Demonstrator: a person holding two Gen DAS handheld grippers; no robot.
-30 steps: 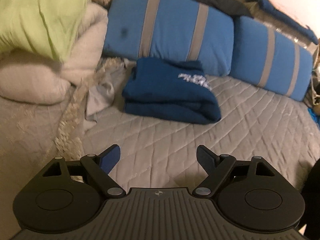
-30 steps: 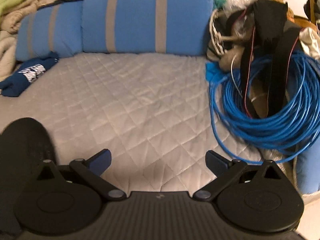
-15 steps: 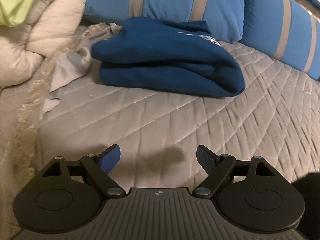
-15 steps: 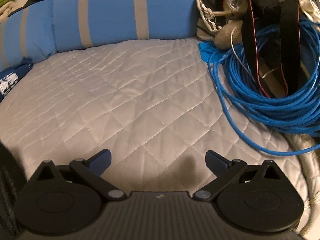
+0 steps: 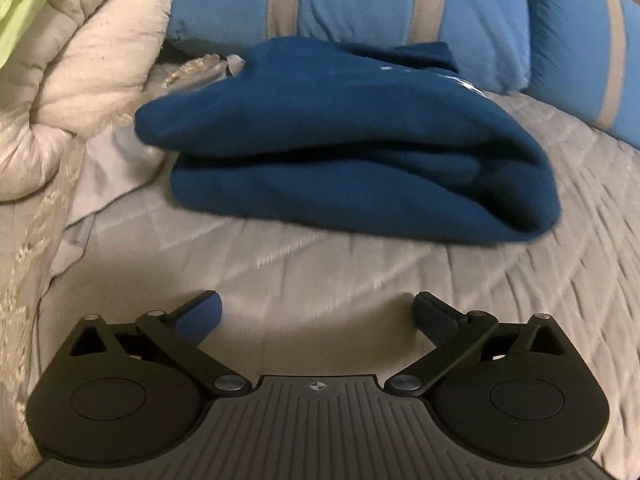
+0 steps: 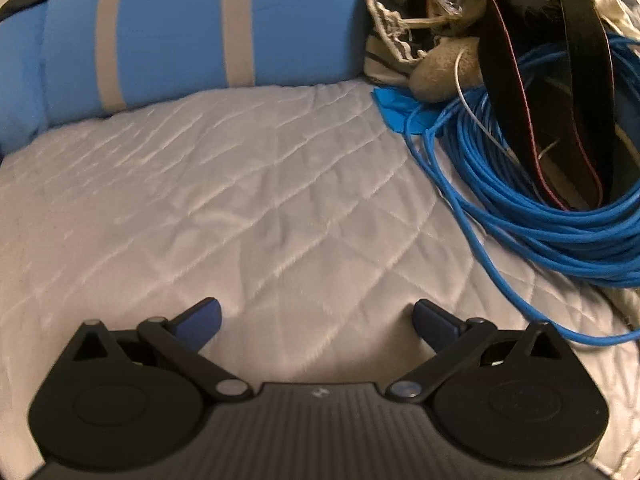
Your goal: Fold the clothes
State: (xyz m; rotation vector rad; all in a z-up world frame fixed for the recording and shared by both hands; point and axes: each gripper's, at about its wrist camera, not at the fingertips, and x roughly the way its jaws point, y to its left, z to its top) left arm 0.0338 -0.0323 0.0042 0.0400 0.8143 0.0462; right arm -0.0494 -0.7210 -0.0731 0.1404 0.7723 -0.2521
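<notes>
Left gripper spread wide and holding nothing, low over the grey quilted bedspread, facing a folded navy sweatshirt lying near ahead, in front of the blue striped pillows. Right gripper likewise wide and empty above bare quilt, with a coil of blue cable off to its right.

A bed covered with a grey quilted bedspread in dim, warm light. Blue pillows with grey stripes line its head; a cream comforter is bunched alongside.
</notes>
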